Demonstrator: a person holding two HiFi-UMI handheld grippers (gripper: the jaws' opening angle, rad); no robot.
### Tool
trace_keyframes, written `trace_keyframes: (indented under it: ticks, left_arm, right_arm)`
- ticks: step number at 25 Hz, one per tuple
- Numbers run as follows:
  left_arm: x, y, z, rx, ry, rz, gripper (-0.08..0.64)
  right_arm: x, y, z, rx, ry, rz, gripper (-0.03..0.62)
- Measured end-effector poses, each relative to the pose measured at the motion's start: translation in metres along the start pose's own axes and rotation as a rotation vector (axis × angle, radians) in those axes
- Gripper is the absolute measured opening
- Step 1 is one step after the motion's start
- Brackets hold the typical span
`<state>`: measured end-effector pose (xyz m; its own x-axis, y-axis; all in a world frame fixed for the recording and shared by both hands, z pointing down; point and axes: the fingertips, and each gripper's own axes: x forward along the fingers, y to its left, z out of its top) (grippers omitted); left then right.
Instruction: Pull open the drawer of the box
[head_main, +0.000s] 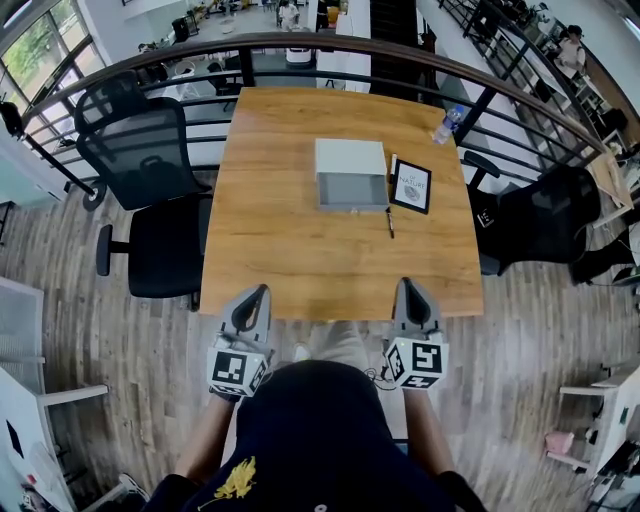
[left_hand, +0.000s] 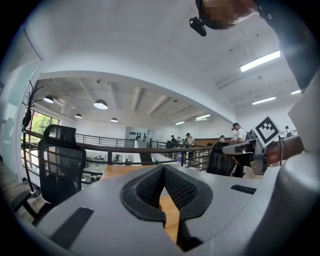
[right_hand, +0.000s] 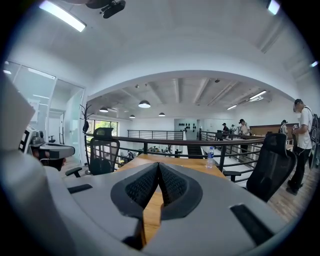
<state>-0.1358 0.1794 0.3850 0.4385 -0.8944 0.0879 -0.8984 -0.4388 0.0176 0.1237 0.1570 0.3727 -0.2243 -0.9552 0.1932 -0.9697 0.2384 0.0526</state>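
At near edge of table (head_main: 300, 250), left tongs (head_main: 263, 291), right tongs (head_main: 407, 284), both pointing forward, closed, empty

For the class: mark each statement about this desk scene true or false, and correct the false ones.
1. The box sits on the wooden table with its drawer not pulled out. True.
2. The left gripper is clamped on the box. False: it is at the table's near edge, well apart from the box, shut on nothing.
3. A water bottle stands near the table's far right corner. True.
4. The right gripper has its jaws wide open. False: its jaws are together, with nothing between them.
5. The pen lies to the left of the box. False: it lies by the box's right front corner.
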Motion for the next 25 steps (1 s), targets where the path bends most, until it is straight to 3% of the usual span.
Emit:
trace_keyframes:
  ticks: [25]
  left_arm:
    - [-0.014,0.004,0.003,0.006,-0.005,0.024,0.017]
  right_arm:
    - [-0.006,0.006,0.007,-0.009,-0.013,0.02,-0.003]
